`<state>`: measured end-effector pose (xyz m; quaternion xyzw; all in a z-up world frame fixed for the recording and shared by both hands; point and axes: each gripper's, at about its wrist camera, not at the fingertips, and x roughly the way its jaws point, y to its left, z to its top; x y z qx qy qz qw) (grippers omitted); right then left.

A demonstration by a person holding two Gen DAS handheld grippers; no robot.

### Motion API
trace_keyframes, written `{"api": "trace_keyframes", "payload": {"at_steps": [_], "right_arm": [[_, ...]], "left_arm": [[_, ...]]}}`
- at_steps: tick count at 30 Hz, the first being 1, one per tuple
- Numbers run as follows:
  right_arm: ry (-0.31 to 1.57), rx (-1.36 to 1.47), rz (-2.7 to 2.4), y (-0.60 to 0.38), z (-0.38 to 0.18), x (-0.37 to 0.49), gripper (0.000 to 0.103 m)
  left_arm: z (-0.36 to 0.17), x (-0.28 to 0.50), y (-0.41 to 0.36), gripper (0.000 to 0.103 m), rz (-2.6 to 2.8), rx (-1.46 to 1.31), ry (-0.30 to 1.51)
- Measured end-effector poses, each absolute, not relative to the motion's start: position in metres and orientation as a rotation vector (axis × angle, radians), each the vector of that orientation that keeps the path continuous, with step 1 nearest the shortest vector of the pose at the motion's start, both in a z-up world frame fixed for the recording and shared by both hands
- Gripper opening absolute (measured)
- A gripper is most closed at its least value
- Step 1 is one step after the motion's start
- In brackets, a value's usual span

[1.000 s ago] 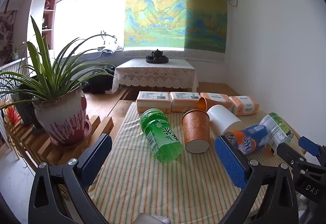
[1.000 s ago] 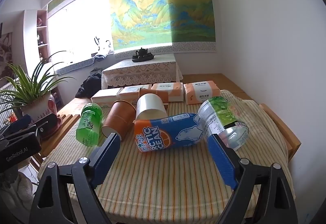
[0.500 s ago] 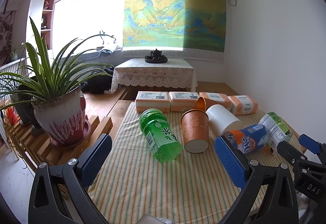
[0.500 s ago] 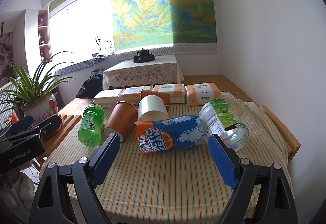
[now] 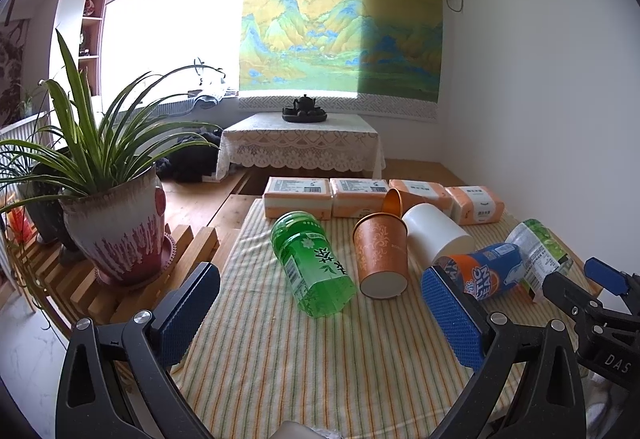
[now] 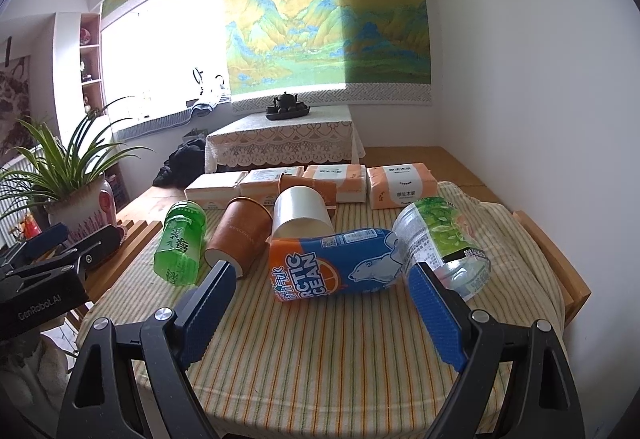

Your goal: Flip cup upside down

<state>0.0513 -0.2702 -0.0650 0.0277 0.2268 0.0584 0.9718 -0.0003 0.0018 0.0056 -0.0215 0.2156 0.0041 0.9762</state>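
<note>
Both the left gripper and right gripper hang wide open over the striped cloth, gripping nothing, and honestly the patterned orange paper cup lying wedged between the green plastic tea bottle and white paper cup looks easy to crush or nudge rolling.

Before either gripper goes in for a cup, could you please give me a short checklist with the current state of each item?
1. Left gripper open and empty: ok.
2. Right gripper open and empty: ok.
3. Orange cup in view, unobstructed from the front: ok.
4. Orange cup standing mouth-up: not ok, it lies on its side.
5. Clearance around it: not ok, the white cup touches it and the green bottle lies close.
6. Cup contents: cannot tell.
</note>
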Motion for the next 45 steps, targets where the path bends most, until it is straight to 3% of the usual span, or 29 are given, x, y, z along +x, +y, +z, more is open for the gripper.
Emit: {"api": "trace_keyframes", "payload": {"at_steps": [22, 45], "right_arm": [[0.523, 0.05, 0.19, -0.273, -0.055, 0.073, 0.085], [0.819, 0.063, 0.304, -0.267, -0.046, 0.209, 0.085]], "left_arm": [[-0.006, 0.011, -0.004, 0.102, -0.018, -0.03, 0.47], [-0.014, 0.029, 0.021, 0.102, 0.023, -0.032, 0.504]]}}
